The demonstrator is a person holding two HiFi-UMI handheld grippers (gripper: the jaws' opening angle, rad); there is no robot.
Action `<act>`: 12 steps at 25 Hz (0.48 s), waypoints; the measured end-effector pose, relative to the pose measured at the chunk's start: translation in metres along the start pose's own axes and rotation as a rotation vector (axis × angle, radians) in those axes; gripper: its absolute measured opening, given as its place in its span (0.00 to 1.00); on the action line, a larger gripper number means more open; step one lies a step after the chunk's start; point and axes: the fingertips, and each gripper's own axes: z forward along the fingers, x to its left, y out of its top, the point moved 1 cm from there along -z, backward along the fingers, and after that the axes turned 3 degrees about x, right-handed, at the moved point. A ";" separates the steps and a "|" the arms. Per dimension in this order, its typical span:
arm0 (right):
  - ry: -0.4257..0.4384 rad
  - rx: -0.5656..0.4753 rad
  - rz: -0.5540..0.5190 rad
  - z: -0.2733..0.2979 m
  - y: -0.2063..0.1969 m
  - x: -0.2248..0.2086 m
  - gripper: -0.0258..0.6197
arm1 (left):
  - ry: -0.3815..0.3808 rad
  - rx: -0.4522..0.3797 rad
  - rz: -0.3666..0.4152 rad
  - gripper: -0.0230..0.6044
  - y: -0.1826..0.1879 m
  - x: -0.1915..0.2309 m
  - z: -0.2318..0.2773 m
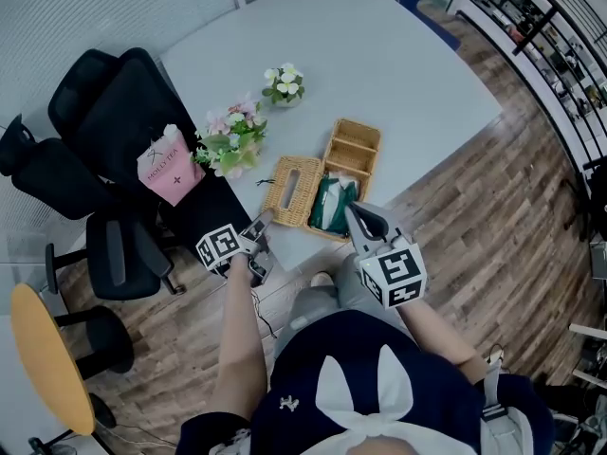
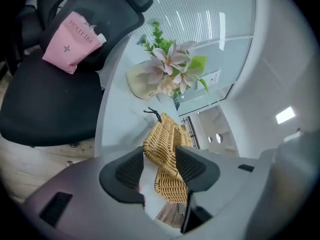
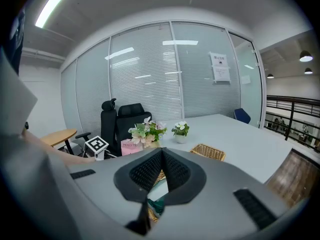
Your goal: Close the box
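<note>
A wicker box (image 1: 353, 150) stands open near the table's front edge, with something green (image 1: 334, 207) in its near part. Its slotted lid (image 1: 292, 190) lies folded out flat to its left. My left gripper (image 1: 263, 220) is at the lid's near corner. In the left gripper view its jaws (image 2: 160, 151) are open and the lid's wicker edge (image 2: 167, 149) shows between them; I cannot tell whether a pad touches it. My right gripper (image 1: 355, 218) hangs shut over the box's near end, holding nothing. Its pads (image 3: 161, 156) meet in the right gripper view.
A pot of pink flowers (image 1: 232, 140) and a small white-flowered pot (image 1: 284, 83) stand on the grey table (image 1: 398, 64) behind the lid. A pink bag (image 1: 171, 166) lies on a black office chair (image 1: 119, 121) at the left. Wooden floor lies beyond the table's front edge.
</note>
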 end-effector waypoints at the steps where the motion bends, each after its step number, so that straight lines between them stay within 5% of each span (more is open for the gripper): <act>1: -0.001 0.001 0.000 0.000 0.000 0.000 0.05 | -0.022 -0.012 -0.019 0.36 0.001 0.000 -0.001; 12: -0.013 0.005 0.001 0.004 0.000 -0.002 0.05 | -0.020 -0.049 0.016 0.25 0.007 0.002 -0.006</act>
